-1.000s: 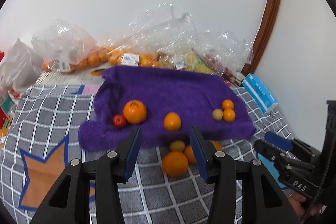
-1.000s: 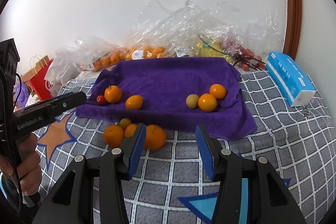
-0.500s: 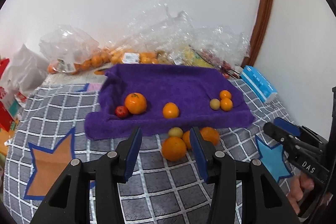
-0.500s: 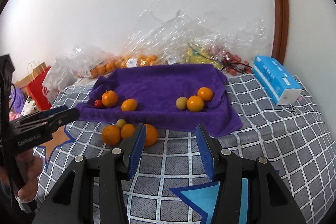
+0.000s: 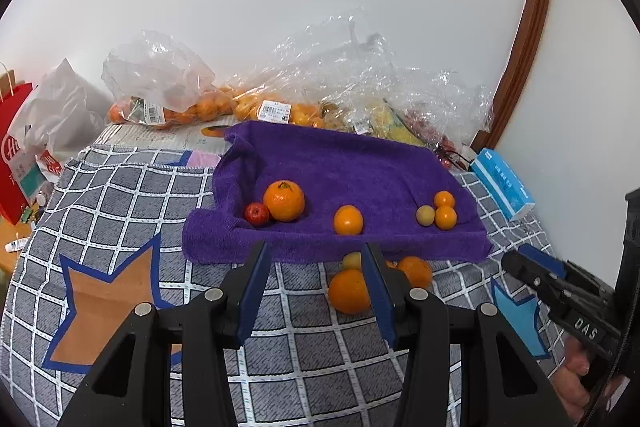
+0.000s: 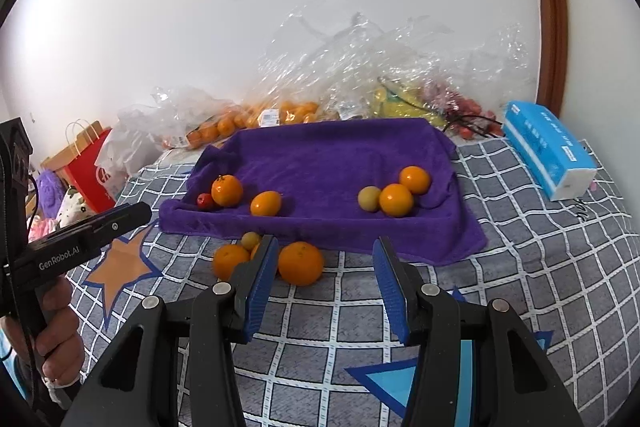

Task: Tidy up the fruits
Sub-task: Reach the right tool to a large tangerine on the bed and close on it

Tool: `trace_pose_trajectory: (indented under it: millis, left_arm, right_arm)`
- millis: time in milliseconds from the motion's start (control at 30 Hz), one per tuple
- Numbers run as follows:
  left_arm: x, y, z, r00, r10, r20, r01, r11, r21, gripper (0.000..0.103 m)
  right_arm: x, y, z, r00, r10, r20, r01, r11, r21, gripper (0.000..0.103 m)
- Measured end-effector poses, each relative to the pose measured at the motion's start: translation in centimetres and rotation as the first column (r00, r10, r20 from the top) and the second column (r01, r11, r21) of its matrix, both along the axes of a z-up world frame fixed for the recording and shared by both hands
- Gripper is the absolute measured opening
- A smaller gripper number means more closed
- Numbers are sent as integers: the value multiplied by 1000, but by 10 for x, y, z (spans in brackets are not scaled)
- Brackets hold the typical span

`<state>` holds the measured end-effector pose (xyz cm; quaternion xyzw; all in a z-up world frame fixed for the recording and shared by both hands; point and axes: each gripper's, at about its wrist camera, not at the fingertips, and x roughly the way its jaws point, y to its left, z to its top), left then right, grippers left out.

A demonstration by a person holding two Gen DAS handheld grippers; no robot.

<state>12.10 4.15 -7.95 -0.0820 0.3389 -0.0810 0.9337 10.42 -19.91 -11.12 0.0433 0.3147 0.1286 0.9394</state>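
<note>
A purple towel (image 5: 340, 171) lies spread over a grey checked blanket (image 5: 120, 195) with orange and blue star shapes. On the towel's left side sit a large orange (image 5: 284, 201) with a green stem end and a small red fruit (image 5: 257, 214) touching it. Near the middle is a single orange (image 5: 348, 220). On the right, a pale yellow-green fruit (image 5: 425, 215) touches two small oranges (image 5: 445, 209).

Just off the towel's front edge, on the blanket, a cluster of three oranges and one small yellow-green fruit (image 6: 251, 239) rest together; the biggest orange (image 6: 300, 263) is nearest the right tool.

The left tool (image 5: 314, 283) hovers above the blanket in front of the cluster, its blue pads parted with nothing between them. The right tool (image 6: 326, 277) also stands partly open and empty, beside the cluster. A hand (image 6: 56, 327) grips the left tool's handle.

Behind the towel, clear plastic bags (image 6: 360, 75) of oranges and other fruit lean against a white wall. A blue tissue pack (image 6: 548, 147) lies to the right.
</note>
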Motion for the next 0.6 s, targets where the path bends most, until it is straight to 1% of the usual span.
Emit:
trace_pose_trajectory:
  millis: [100, 200, 300, 400, 533, 600]
  left_arm:
    - [1, 6, -8, 1000, 12, -15, -12, 1000, 2, 45]
    - [8, 16, -19, 998, 34, -53, -34, 999, -3, 45]
    - [16, 25, -27, 996, 43, -77, -45, 999, -26, 45]
    - [22, 31, -32, 996, 49, -77, -53, 998, -41, 45]
    - [31, 34, -43, 996, 36, -81, -40, 998, -56, 45]
    - [34, 35, -53, 996, 35, -78, -40, 997, -69, 48]
  right_arm:
    - [3, 5, -4, 1000, 13, -4, -13, 1000, -2, 50]
    - [8, 12, -12, 999, 27, -23, -28, 1000, -6, 50]
    - [15, 19, -21, 998, 49, -44, -49, 999, -12, 50]
    - [22, 25, -28, 997, 58, -56, -59, 998, -28, 50]
    - [33, 32, -39, 993, 70, -90, -74, 997, -36, 50]
    - [38, 35, -44, 992, 74, -102, -79, 996, -42, 50]
